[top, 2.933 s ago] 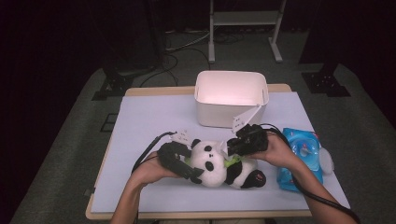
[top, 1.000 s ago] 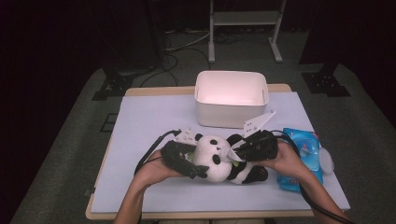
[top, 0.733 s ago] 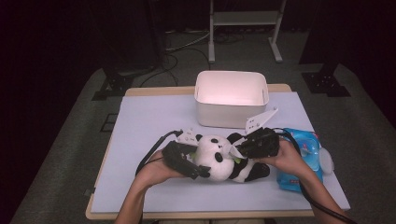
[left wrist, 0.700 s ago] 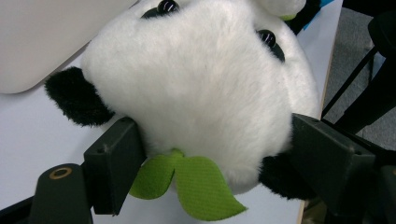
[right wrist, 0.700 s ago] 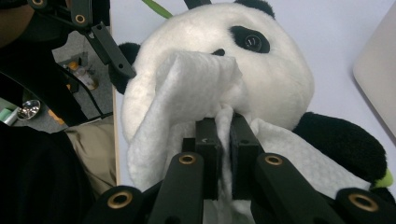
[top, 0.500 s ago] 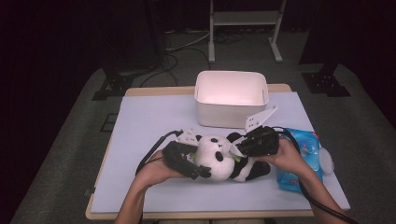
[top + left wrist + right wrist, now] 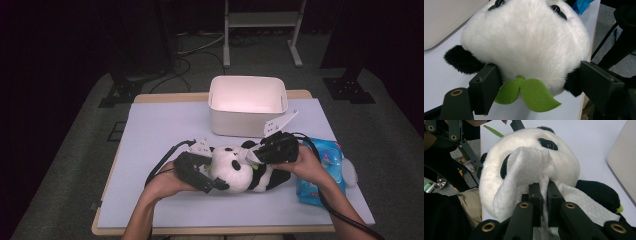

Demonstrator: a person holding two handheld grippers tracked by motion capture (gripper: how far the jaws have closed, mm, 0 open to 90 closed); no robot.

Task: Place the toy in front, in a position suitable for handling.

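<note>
A black-and-white panda plush (image 7: 235,172) lies on the table with its head toward my left hand. My left gripper (image 7: 212,176) has its jaws spread wide, one on each side of the head (image 7: 529,40), pressing in by the black ears just above a green felt leaf (image 7: 529,93). My right gripper (image 7: 545,188) is shut on a white wet wipe (image 7: 529,167), which is bunched against the panda's face (image 7: 559,162) between the eyes. In the high view the right gripper (image 7: 255,156) sits over the panda's body.
A white rectangular bin (image 7: 247,105) stands just behind the panda. A blue pack of wipes (image 7: 325,170) lies to the right, under my right forearm. The pale table top (image 7: 160,130) has free room at the left and front.
Since the oldest frame the panda's head has turned up a little and my right gripper has shifted right over its body. Over the last second both hands stay nearly still.
</note>
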